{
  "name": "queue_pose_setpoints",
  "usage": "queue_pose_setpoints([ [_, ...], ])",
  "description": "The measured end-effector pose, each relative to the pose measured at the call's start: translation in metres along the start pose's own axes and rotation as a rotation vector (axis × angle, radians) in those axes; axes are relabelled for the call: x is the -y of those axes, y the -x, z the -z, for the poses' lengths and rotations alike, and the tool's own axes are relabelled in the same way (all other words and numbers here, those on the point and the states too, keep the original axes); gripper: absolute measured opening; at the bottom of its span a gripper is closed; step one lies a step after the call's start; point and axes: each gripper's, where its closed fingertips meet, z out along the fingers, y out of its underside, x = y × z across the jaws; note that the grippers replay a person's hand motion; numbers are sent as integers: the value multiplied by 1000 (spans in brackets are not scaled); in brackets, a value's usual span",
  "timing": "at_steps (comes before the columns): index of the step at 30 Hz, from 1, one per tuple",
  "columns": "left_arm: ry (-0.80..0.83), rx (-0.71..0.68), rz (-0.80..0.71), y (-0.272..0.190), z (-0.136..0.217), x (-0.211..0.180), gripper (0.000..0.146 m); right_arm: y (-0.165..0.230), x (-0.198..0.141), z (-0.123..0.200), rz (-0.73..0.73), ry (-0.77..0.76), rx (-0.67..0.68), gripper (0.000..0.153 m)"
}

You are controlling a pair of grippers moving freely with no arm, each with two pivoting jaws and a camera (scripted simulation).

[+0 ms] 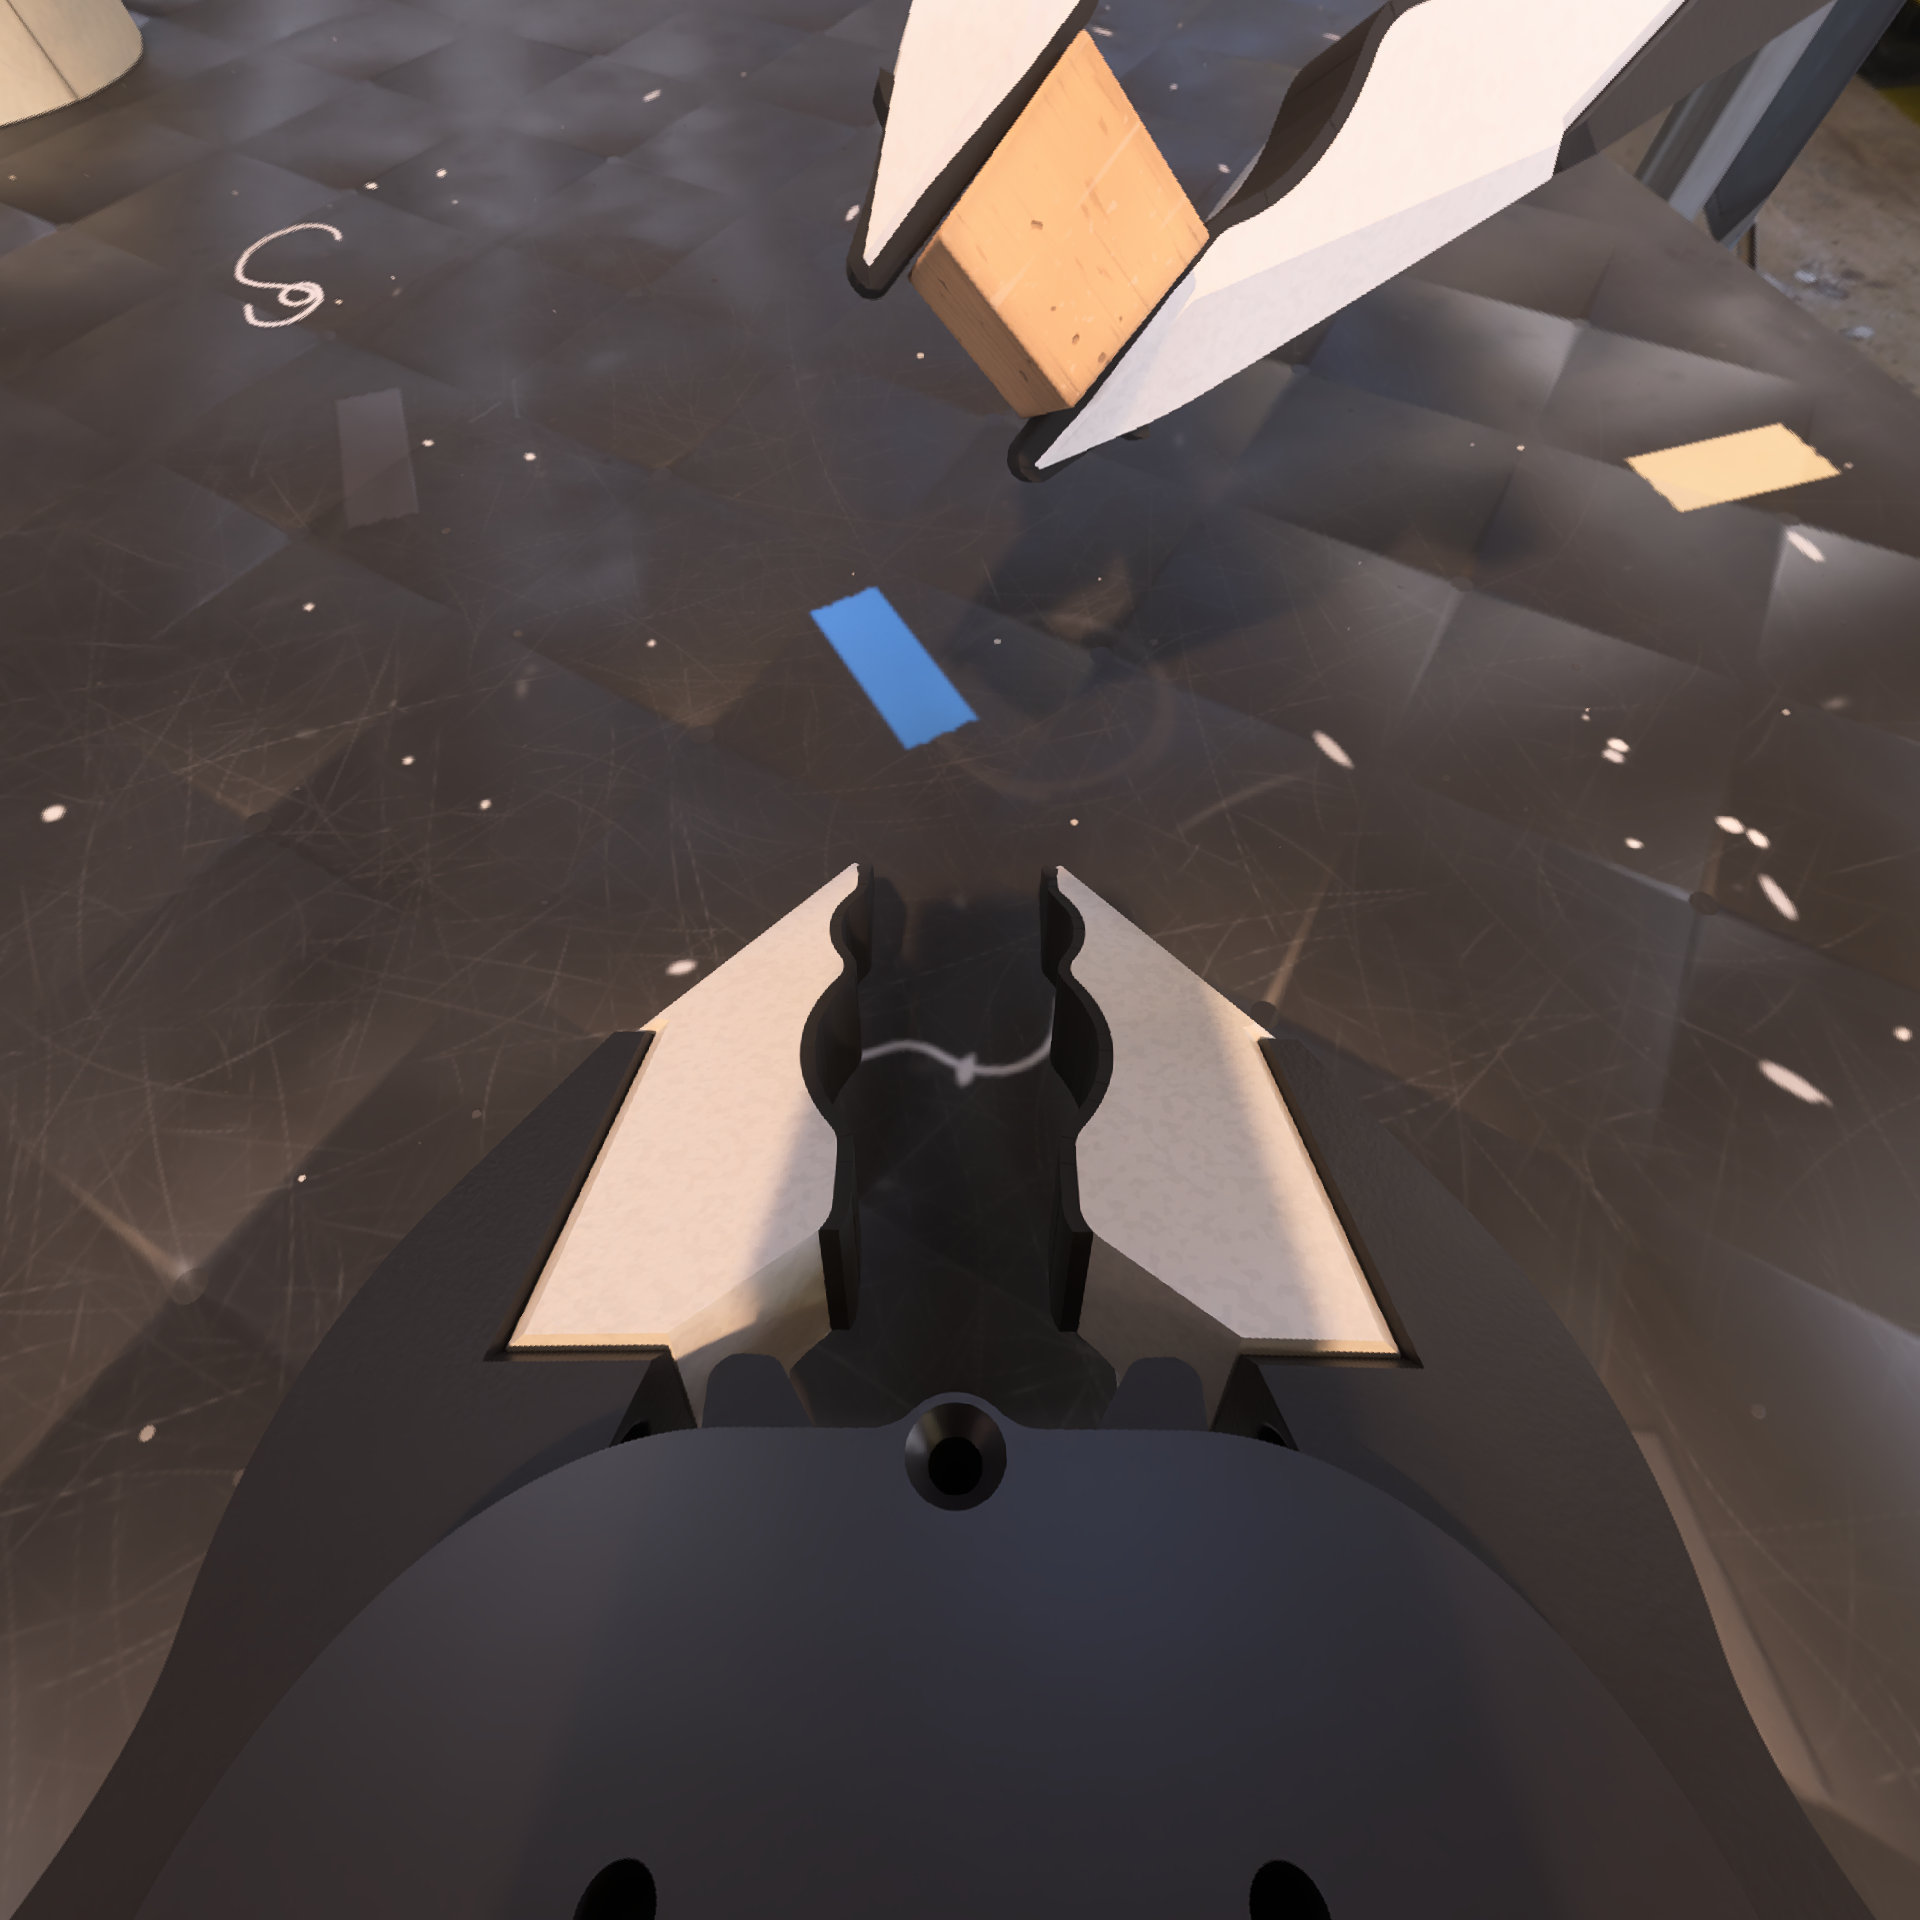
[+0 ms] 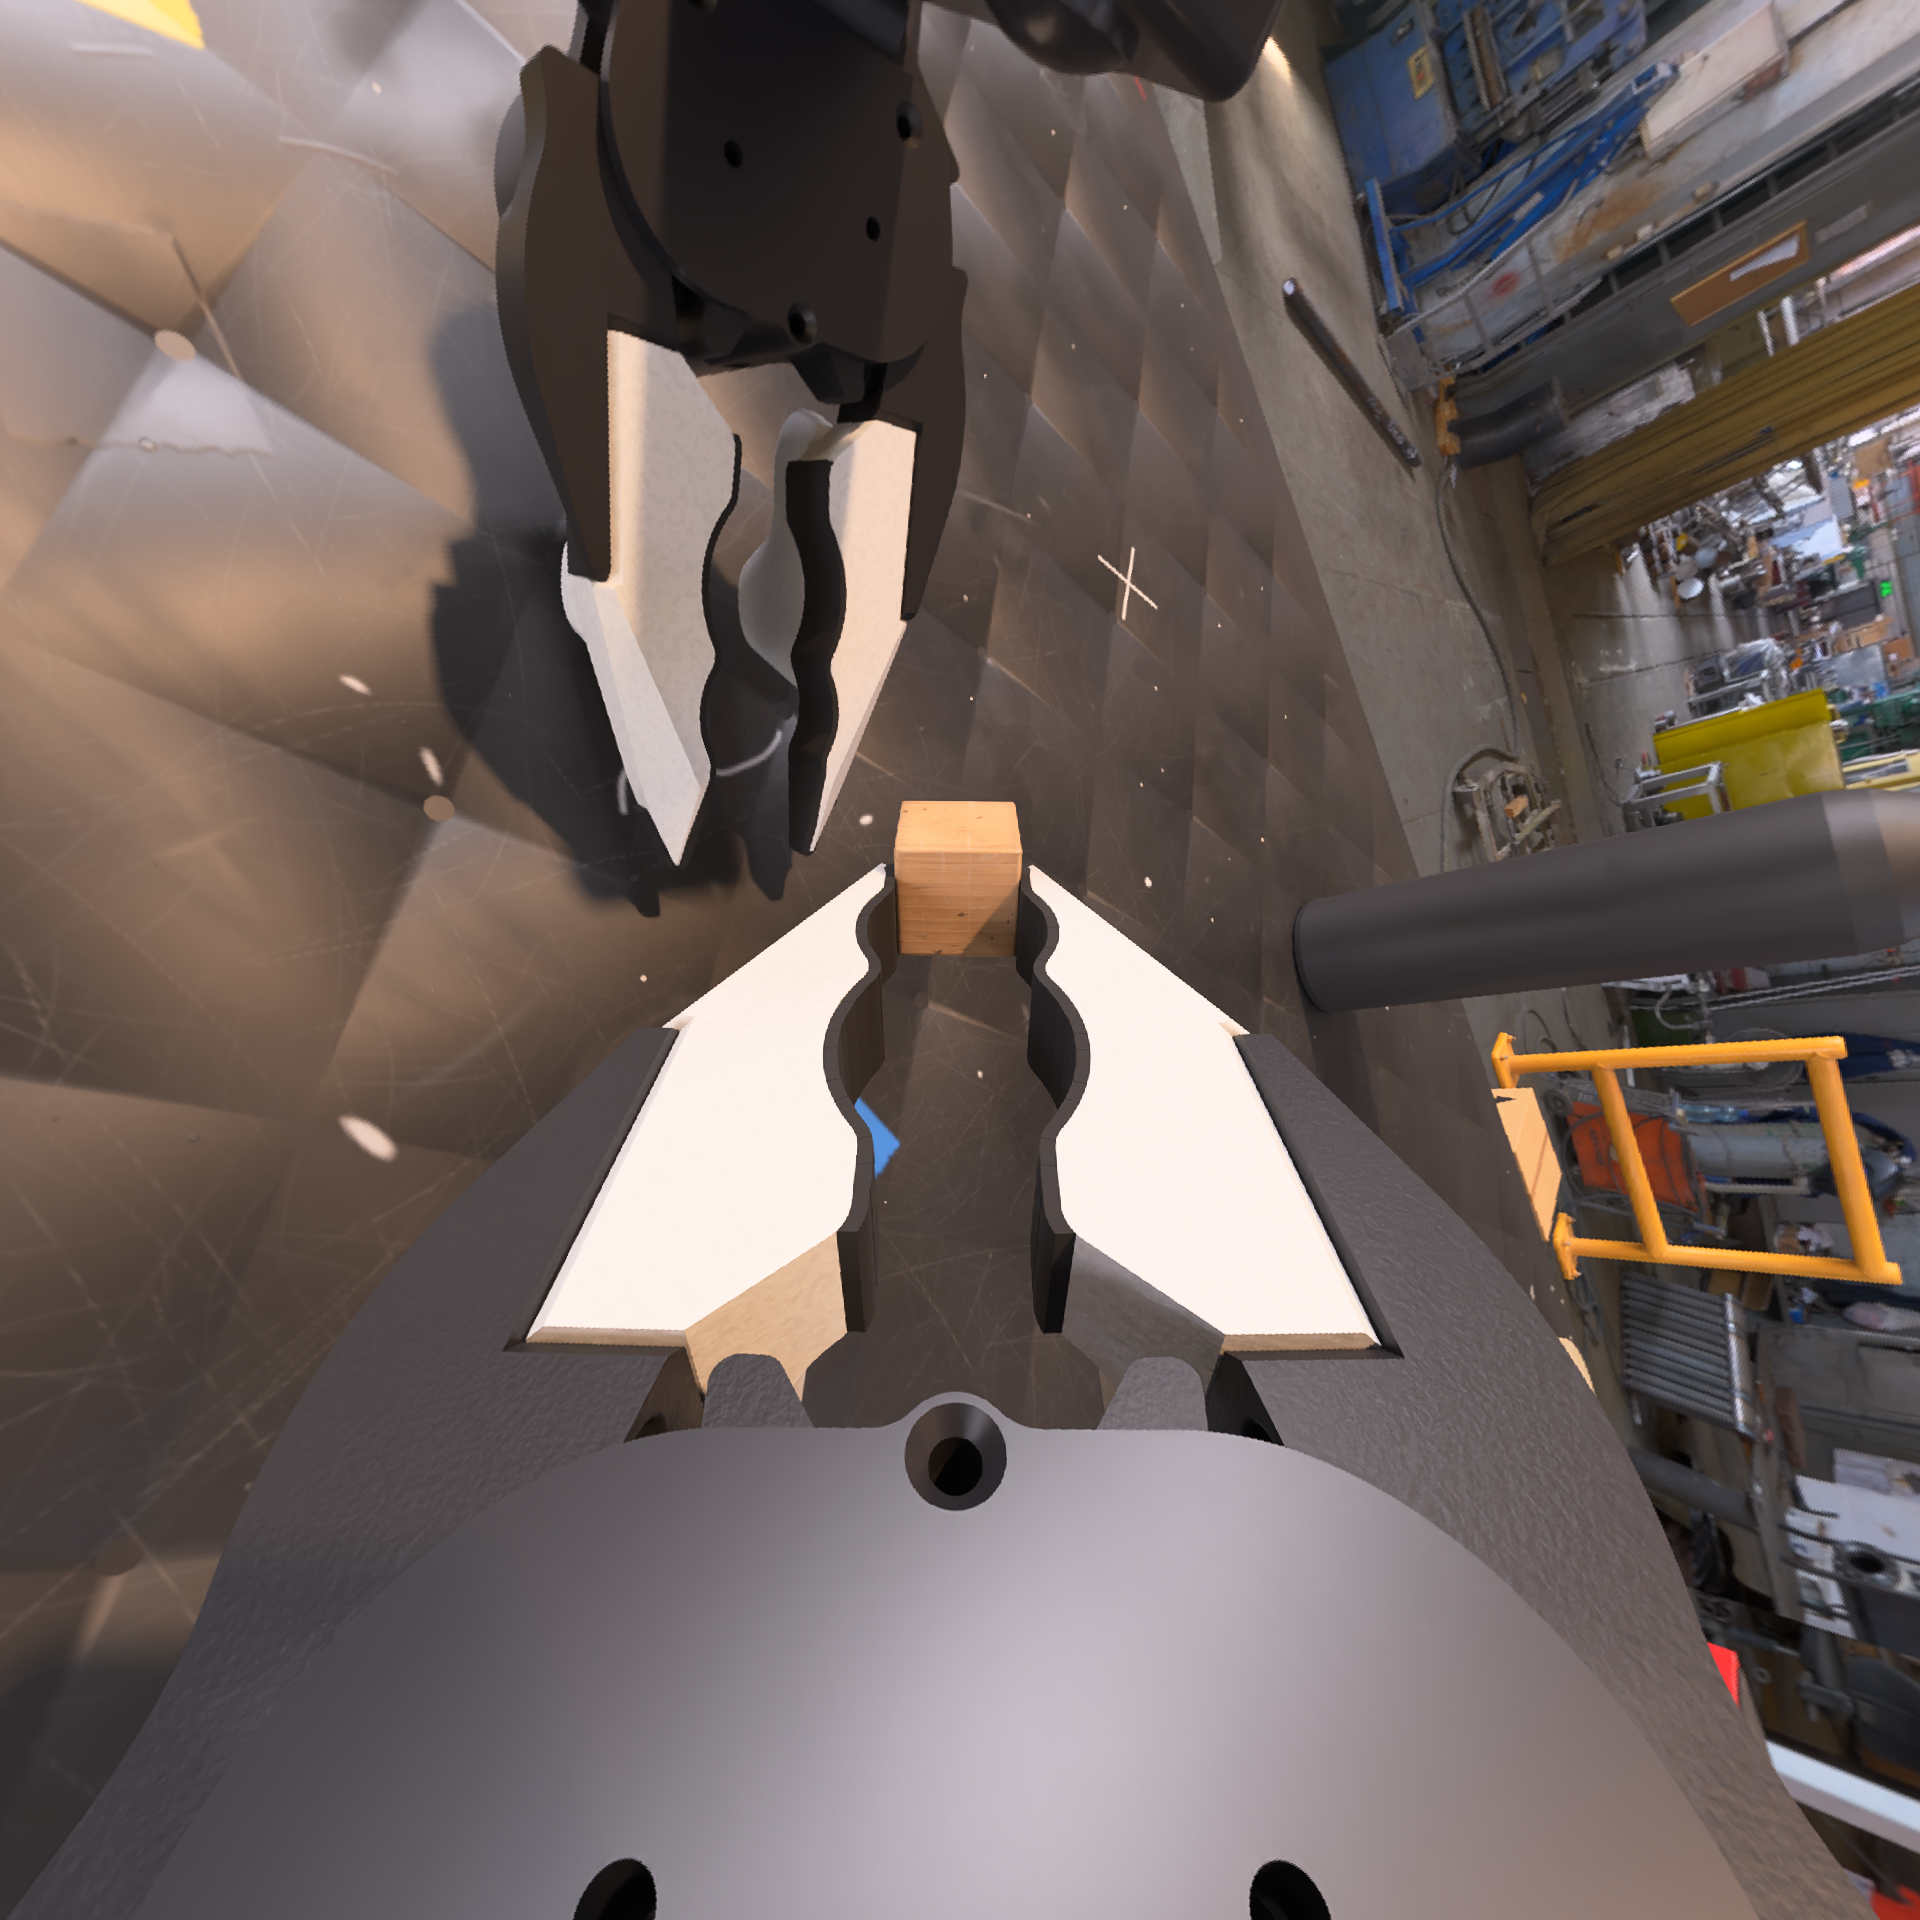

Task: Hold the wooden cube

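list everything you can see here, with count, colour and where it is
wooden cube: 1, light tan, lifted off the table, clamped at the right gripper's tips
blue tape strip: 1, blue, flat on the table, mid-surface
tan tape patch: 1, beige, flat on the table, near its right edge in the left wrist view
table: 1, dark grey, scratched, speckled white, with chalk marks
yellow frame: 1, yellow-orange, in the background beyond the table
left gripper: 1, black with white pads, jaws apart and empty, above the table
right gripper: 1, black with white pads, jaws closed on the cube
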Motion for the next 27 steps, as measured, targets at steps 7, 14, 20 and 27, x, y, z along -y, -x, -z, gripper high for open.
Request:
queue_pose_setpoints([
  [7, -9, 8, -2, -2, 0, 2, 31, -1, 2, 2, 24, -36, -68, 21],
  [14, -31, 15, 13, 1, 2, 4, 39, 2, 5, 6, 141, -63, -162, 21],
  [20, -61, 16, 6, 1, 5, 9, 46, 7, 5, 7, 242, -69, -218, 21],
  [27, -111, -21, 70, 2, 17, 17, 54, 7, 4, 10, 377, -71, -300, 21],
])
